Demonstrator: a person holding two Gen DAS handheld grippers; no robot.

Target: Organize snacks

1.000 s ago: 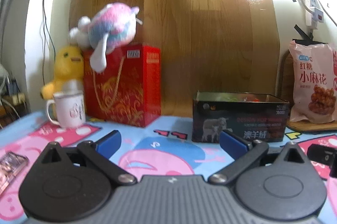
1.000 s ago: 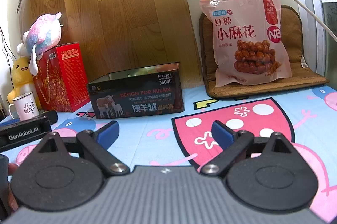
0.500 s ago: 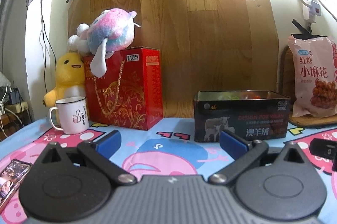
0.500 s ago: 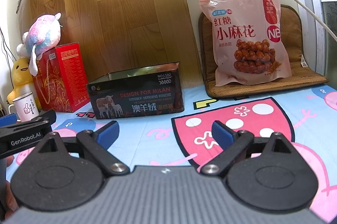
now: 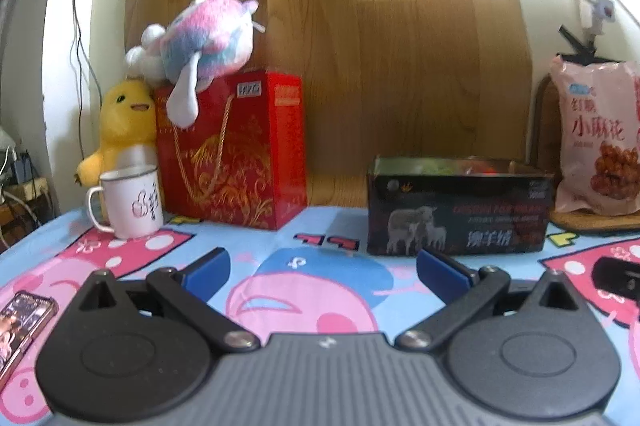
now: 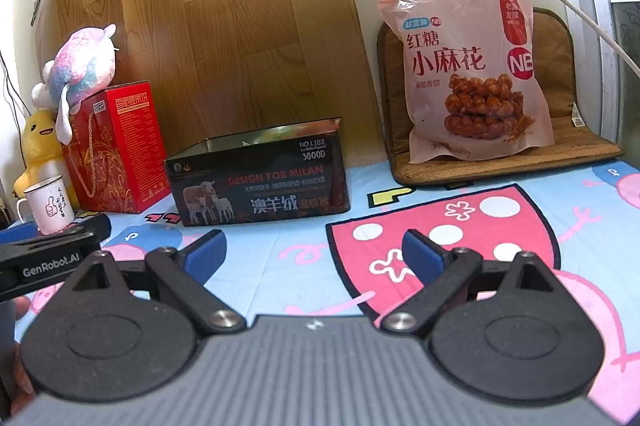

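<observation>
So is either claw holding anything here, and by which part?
Nothing is held. The left claw and right claw are both open and empty above the tablecloth.

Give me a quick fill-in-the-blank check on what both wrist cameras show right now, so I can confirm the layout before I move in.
1. The pink snack bag leans upright on a brown ____.
2. The pastel plush toy lies on top of the ____ gift bag.
3. The white mug stands in front of the ____ duck plush.
4. The left gripper and right gripper both have their jaws ____, holding nothing.

Missing words: cushion; red; yellow; open
</observation>
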